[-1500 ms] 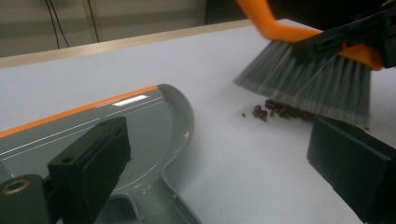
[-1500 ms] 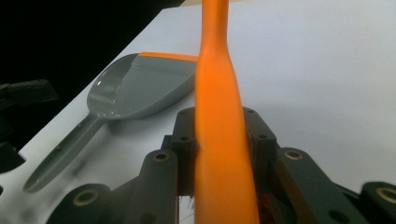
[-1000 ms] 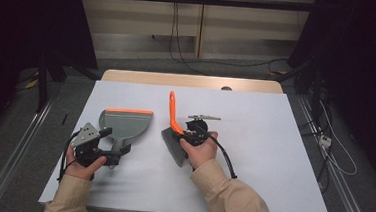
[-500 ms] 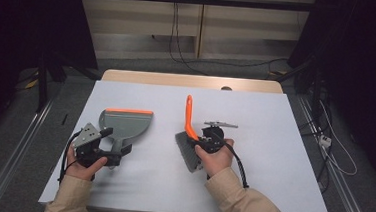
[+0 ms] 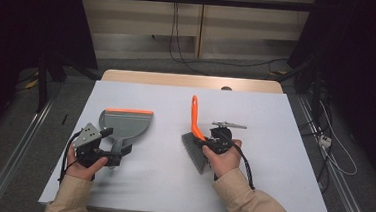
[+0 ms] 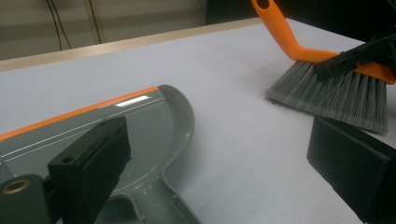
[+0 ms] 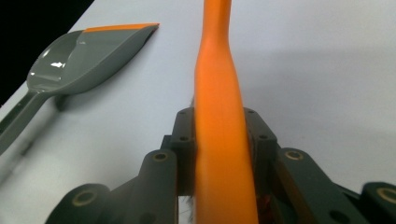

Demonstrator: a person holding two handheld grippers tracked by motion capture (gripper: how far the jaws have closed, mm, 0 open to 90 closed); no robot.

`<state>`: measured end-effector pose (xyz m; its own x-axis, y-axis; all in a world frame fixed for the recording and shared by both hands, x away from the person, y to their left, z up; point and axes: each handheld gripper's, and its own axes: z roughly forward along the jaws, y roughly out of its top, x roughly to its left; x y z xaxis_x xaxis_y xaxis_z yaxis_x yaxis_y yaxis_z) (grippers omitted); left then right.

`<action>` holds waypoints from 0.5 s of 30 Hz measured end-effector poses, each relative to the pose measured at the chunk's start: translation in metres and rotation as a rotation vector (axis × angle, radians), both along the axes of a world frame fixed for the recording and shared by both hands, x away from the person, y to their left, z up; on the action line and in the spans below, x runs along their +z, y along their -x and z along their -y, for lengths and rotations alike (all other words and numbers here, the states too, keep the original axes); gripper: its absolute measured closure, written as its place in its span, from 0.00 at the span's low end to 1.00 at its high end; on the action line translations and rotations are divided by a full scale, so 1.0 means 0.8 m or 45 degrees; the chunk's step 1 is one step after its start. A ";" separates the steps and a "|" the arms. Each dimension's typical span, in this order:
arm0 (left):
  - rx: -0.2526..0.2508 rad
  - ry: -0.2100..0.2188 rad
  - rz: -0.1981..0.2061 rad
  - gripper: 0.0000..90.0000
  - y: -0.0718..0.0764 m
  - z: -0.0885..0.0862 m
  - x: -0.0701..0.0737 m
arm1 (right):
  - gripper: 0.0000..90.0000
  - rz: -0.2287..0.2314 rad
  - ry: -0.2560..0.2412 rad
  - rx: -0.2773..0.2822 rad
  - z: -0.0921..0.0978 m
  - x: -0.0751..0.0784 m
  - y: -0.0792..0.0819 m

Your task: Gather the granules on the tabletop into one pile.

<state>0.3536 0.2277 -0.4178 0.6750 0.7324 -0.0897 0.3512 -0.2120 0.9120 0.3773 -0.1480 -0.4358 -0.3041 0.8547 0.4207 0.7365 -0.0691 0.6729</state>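
Nearest to me, my left hand-held gripper (image 5: 115, 156) is sitting low at the near left of the white worktop (image 5: 281, 182). In the left gripper view its two black jaws are standing wide apart, gripping nothing. The grey handle of the dustpan (image 5: 126, 126) is lying beside and partly under the left jaw; I cannot tell whether they are touching.

To the right, my right hand-held gripper (image 5: 207, 145) is clamping the brush (image 5: 196, 136). In the right gripper view both jaws are pressing against the orange handle (image 7: 220, 116) from either side, with the handle running straight up between them. In the high view the grey bristles (image 5: 196, 150) are pointing toward the near left and are lying on or just over the worktop; I cannot tell which. The orange handle is rising away from me toward the far edge.

Farther out, the dustpan is lying flat on the worktop, pan open upward, its orange lip (image 5: 128, 111) facing the far side. Brush and dustpan are apart, with bare worktop between them.

Beyond the brush, a small grey metal piece (image 5: 229, 124) is lying on the worktop just past my right hand (image 5: 221, 158).
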 end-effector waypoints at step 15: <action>0.001 -0.002 -0.005 0.07 -0.002 -0.002 -0.001 | 0.79 0.000 -0.098 0.043 -0.046 0.009 -0.033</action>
<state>0.3548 0.2294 -0.4182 0.6743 0.7328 -0.0914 0.3551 -0.2133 0.9102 0.4033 -0.1114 -0.4288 -0.3322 0.8092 0.4846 0.7394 -0.0956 0.6665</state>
